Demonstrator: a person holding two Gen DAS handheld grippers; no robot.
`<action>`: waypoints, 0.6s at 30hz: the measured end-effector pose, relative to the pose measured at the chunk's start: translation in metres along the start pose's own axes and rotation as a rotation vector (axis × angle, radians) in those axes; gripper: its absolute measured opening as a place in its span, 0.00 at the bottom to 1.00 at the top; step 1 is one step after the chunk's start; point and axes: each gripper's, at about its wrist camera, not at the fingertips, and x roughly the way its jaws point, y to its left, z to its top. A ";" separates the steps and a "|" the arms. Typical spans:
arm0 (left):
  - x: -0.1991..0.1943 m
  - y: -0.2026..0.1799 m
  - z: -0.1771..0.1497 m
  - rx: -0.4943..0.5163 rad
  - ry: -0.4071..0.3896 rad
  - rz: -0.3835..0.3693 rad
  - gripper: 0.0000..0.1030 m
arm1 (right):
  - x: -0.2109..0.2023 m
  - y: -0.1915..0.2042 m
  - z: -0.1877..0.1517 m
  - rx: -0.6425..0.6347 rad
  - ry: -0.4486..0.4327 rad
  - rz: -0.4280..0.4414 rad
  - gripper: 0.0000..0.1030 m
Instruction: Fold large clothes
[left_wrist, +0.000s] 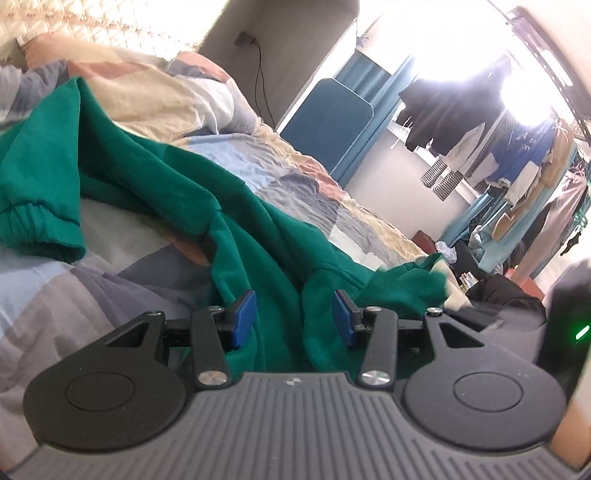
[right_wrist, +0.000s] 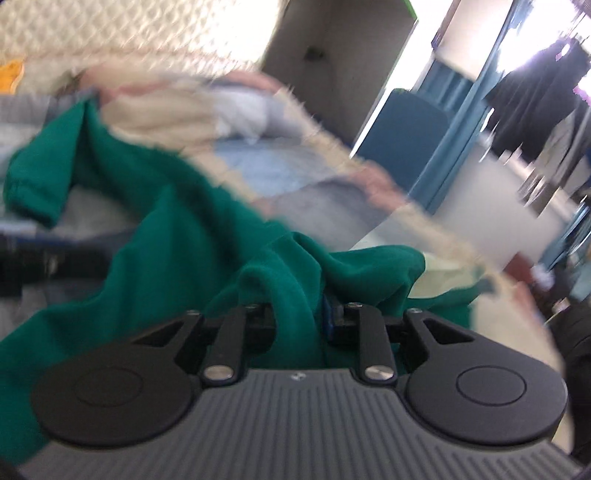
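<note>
2 grippers are working on 1 green sweatshirt (left_wrist: 155, 173), which is lying rumpled across a patchwork quilt (left_wrist: 295, 177) on a bed, its body bunched toward the near edge and 1 sleeve with a ribbed cuff (left_wrist: 26, 229) trailing off to the left in the left wrist view. The left gripper (left_wrist: 293, 317) is sitting with its blue pads (left_wrist: 243, 314) standing well apart, and a thick fold of the green fabric is running between them; whether the pads are pressing on it is not clear, since a gap is showing beside each pad (the cloth may simply be lying there). The right gripper (right_wrist: 299, 317) is looking much narrower, its jaws standing close together with a ridge of the same sweatshirt (right_wrist: 184, 221) filling the space between them, and the fabric is rising up over the fingertips as though pinched. That view is heavily smeared, so finer detail is hard to make out. Beyond the bed, a blue panel (left_wrist: 332, 122) is leaning against the wall beside teal curtains (left_wrist: 373, 74), and clothes are hanging on a rack (left_wrist: 509, 147) in front of a bright window.
</note>
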 end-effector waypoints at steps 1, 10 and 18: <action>0.001 0.002 0.000 -0.005 0.003 0.001 0.50 | 0.006 0.004 -0.003 0.002 0.015 0.007 0.25; 0.012 0.002 0.001 -0.041 0.027 -0.076 0.50 | -0.013 -0.031 -0.002 0.078 0.059 0.093 0.45; 0.014 -0.016 -0.006 0.013 0.029 -0.098 0.51 | -0.051 -0.033 -0.039 -0.099 -0.015 0.047 0.88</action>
